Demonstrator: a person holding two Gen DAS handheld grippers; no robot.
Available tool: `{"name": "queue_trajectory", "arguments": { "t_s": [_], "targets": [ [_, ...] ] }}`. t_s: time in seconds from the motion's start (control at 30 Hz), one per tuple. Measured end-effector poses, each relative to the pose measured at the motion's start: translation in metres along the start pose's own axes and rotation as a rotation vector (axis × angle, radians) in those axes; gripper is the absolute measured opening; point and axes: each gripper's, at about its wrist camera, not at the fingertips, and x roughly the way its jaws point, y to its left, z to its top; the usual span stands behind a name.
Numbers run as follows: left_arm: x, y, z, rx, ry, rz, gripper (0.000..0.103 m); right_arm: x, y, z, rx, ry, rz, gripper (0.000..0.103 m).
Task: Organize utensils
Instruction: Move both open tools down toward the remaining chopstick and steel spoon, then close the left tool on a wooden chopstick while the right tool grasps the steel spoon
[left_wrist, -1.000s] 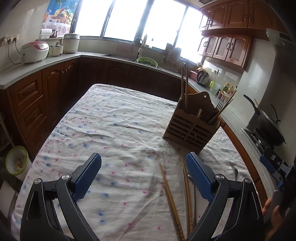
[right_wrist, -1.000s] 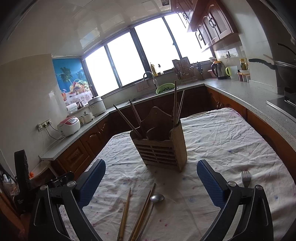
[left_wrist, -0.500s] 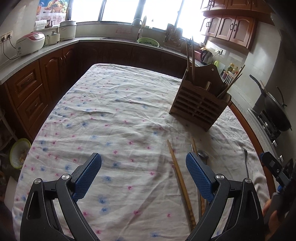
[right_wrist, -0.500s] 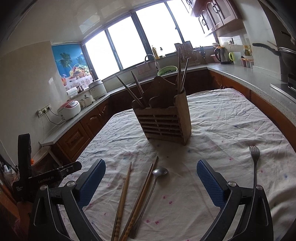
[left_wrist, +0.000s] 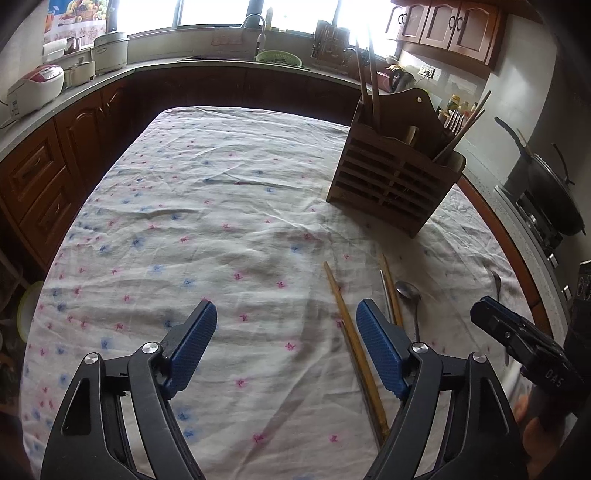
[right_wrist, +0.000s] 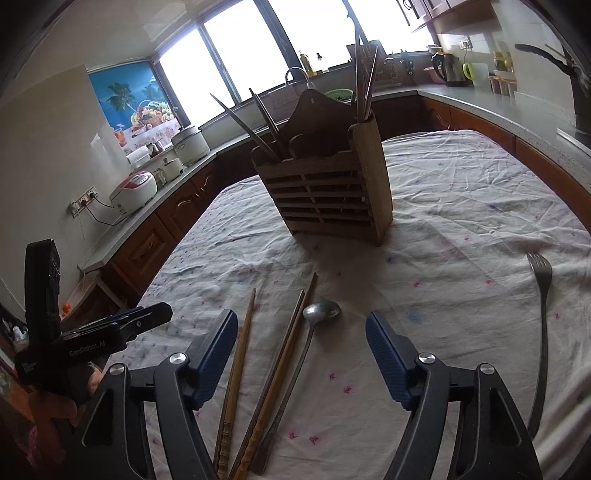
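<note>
Right wrist view: right gripper (right_wrist: 301, 349) low over the floral tablecloth (right_wrist: 461, 206), jaws closing, blue pads touching nothing. Between the pads lie, side by side and pointing toward 12 o'clock: one single wooden chopstick (right_wrist: 240, 354) just inside the left pad, a pair of wooden chopsticks (right_wrist: 284, 354) touching along their length, and a metal spoon (right_wrist: 320, 309) with its bowl at the far end, handle running back under the gripper. None of these is gripped. At 3 o'clock, well apart from the group, a metal fork (right_wrist: 541, 332) lies tines away. At 12 o'clock, farther on, a slatted wooden utensil holder (right_wrist: 328, 199) stands upright on the cloth with several chopsticks leaning out of it. At 9 o'clock the left gripper (right_wrist: 147, 317) shows as a black body, with a hand partly visible below it.

Left wrist view: left gripper (left_wrist: 286, 323) above the cloth, jaws closing, only bare cloth between the pads. Its right pad overlaps the nearest chopstick (left_wrist: 354, 343) in the picture; contact cannot be confirmed. Spoon (left_wrist: 408, 291) and further chopsticks at about 2 o'clock of that pad. Holder (left_wrist: 391, 192) at 1 o'clock, farther out. The right gripper (left_wrist: 517, 339) enters at 3 o'clock.

Background: kitchen counter (left_wrist: 92, 85) along the far wall, rice cooker (left_wrist: 37, 88) at 10 o'clock, sink tap (left_wrist: 258, 27) at 12 o'clock, wok (left_wrist: 554, 195) on the stove at 3 o'clock.
</note>
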Motion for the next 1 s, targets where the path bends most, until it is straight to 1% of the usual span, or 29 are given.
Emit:
{"name": "queue_trajectory", "arguments": {
  "t_s": [0.07,0.1,0.13,0.17,0.27,0.43,0.47,0.5,0.53,0.57,0.6,0.7,0.73,0.77,0.8,0.87,0.9,0.93,1.0],
  "targets": [
    [0.005,-0.002,0.001,0.006,0.012,-0.005,0.072,0.012,-0.001,-0.001,0.007,0.040,0.001,0.053],
    [0.008,-0.003,0.002,0.011,0.020,-0.007,0.067,0.017,-0.002,-0.002,0.009,0.058,-0.001,0.050],
    [0.012,-0.004,0.002,0.013,0.029,-0.010,0.063,0.023,-0.002,-0.002,0.011,0.074,-0.001,0.043],
    [0.016,-0.005,0.003,0.015,0.037,-0.014,0.062,0.028,-0.002,-0.003,0.012,0.088,-0.002,0.039],
    [0.025,-0.010,0.007,0.020,0.056,-0.029,0.060,0.043,-0.004,-0.004,0.016,0.130,-0.008,0.034],
    [0.043,-0.022,0.015,0.053,0.085,-0.042,0.056,0.062,-0.004,-0.006,0.005,0.186,-0.010,0.030],
    [0.048,-0.025,0.016,0.060,0.093,-0.044,0.056,0.063,-0.004,-0.006,0.000,0.184,-0.012,0.027],
    [0.053,-0.028,0.018,0.067,0.102,-0.044,0.054,0.063,-0.004,-0.006,-0.007,0.182,-0.016,0.026],
    [0.059,-0.031,0.019,0.074,0.112,-0.043,0.052,0.064,-0.004,-0.005,-0.012,0.183,-0.022,0.021],
    [0.065,-0.034,0.021,0.082,0.124,-0.042,0.050,0.063,-0.006,-0.004,-0.009,0.182,-0.021,0.010],
    [0.070,-0.037,0.022,0.089,0.135,-0.042,0.044,0.062,-0.009,-0.004,-0.002,0.182,-0.018,0.008],
    [0.088,-0.044,0.021,0.115,0.179,-0.032,0.037,0.056,-0.017,-0.003,0.007,0.174,-0.032,0.007],
    [0.092,-0.046,0.020,0.121,0.191,-0.025,0.035,0.054,-0.020,-0.002,0.013,0.171,-0.035,0.006],
    [0.092,-0.050,0.020,0.141,0.173,-0.011,0.035,0.053,-0.023,-0.002,0.017,0.170,-0.037,0.006],
    [0.094,-0.053,0.019,0.159,0.178,0.003,0.035,0.051,-0.025,-0.001,0.020,0.166,-0.041,0.005],
    [0.095,-0.058,0.019,0.188,0.170,0.030,0.027,0.051,-0.028,0.001,0.029,0.163,-0.039,0.005],
    [0.095,-0.060,0.019,0.203,0.167,0.043,0.017,0.052,-0.029,0.001,0.031,0.164,-0.037,0.005],
    [0.096,-0.060,0.019,0.212,0.163,0.050,0.011,0.053,-0.029,0.002,0.030,0.166,-0.037,0.005],
    [0.098,-0.057,0.021,0.203,0.165,0.043,0.009,0.056,-0.028,0.002,0.032,0.171,-0.030,0.005]
  ]
}}
